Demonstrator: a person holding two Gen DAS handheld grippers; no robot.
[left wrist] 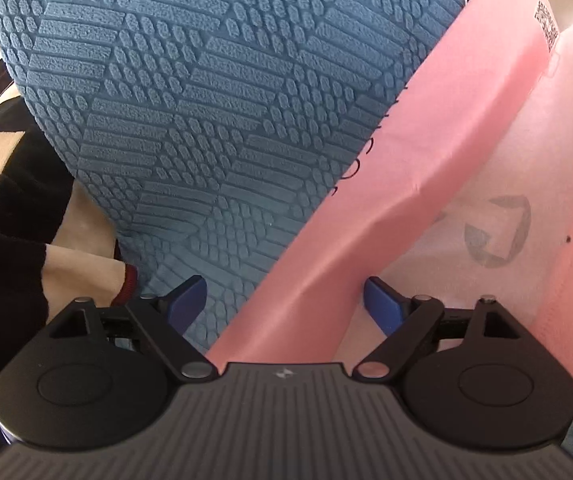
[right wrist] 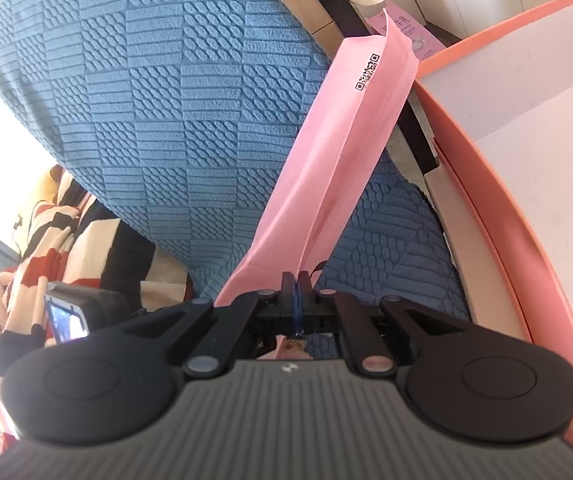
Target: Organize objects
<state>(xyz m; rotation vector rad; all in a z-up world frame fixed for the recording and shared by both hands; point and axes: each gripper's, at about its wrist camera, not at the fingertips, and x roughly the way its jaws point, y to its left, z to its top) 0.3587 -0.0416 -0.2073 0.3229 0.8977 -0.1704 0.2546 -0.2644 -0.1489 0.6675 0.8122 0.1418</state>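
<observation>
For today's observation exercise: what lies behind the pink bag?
Behind the pink bag is a blue textured cushion, with a striped blanket lower left. Whatever the bag and cushion cover stays hidden.

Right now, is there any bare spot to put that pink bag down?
Bare room: the blue textured cushion, open left of the pink bag, and the white floor of the orange-rimmed box on the right. Crowded: the striped blanket lower left, and the narrow gap between bag and box.
</observation>
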